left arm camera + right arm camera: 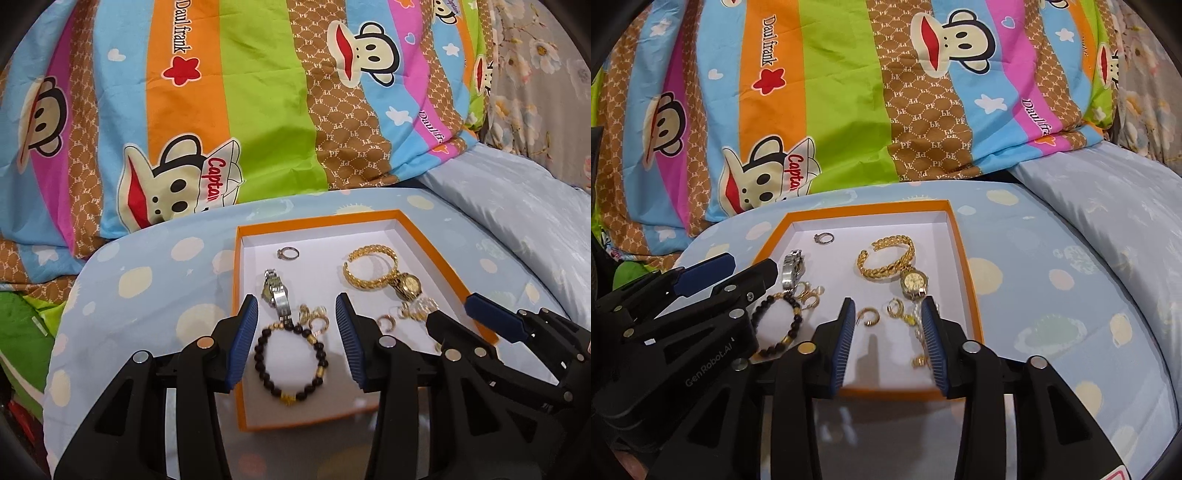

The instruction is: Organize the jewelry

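Note:
An orange box with a white floor holds the jewelry. Inside lie a black bead bracelet, a silver watch, a gold watch, a gold braided bangle, a silver ring and several gold hoop earrings. My left gripper is open and empty over the bead bracelet. My right gripper is open and empty over the earrings in the box's right half.
The box sits on a light blue spotted cushion. A striped cartoon-monkey blanket rises behind it. A pale blue pillow lies to the right.

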Action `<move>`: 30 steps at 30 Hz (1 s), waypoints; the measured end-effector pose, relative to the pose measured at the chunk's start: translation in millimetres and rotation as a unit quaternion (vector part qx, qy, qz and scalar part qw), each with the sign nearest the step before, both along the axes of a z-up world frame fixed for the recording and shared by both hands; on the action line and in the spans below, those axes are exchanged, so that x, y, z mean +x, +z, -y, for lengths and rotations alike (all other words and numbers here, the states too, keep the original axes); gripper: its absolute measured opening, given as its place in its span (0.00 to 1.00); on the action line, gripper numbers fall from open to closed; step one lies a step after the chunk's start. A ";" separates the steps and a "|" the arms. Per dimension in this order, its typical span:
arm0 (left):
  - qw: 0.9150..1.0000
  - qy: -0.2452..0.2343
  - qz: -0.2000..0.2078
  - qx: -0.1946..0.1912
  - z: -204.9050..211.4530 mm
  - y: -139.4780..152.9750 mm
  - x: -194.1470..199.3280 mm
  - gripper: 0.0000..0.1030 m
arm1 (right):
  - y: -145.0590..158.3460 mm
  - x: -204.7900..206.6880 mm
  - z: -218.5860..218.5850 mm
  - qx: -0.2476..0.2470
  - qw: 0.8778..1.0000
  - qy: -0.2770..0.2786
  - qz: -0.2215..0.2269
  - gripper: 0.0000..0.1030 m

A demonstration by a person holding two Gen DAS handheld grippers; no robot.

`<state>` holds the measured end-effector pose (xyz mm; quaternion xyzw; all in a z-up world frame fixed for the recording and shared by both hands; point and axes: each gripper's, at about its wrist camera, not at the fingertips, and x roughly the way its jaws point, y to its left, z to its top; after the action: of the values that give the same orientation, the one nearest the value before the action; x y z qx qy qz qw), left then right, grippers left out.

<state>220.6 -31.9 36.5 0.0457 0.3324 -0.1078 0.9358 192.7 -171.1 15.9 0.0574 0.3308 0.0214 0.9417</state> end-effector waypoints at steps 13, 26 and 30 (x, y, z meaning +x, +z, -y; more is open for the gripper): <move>1.000 -0.004 -0.014 0.006 -9.7 -15.4 -84.2 0.41 | -20.3 -87.5 -9.0 0.004 1.000 -0.021 -0.018 0.45; 0.999 0.012 -0.025 0.024 -14.4 -33.7 -131.4 0.41 | -22.5 -139.5 -11.6 0.001 0.999 -0.040 -0.012 0.54; 0.999 0.021 -0.020 0.019 -18.8 -32.6 -139.3 0.47 | -22.2 -146.9 -12.5 -0.006 0.999 -0.049 -0.011 0.58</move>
<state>81.4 -13.2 3.9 0.0538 0.3541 -0.0826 0.9300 45.8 -158.6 -6.3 0.0685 0.3379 -0.0274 0.9383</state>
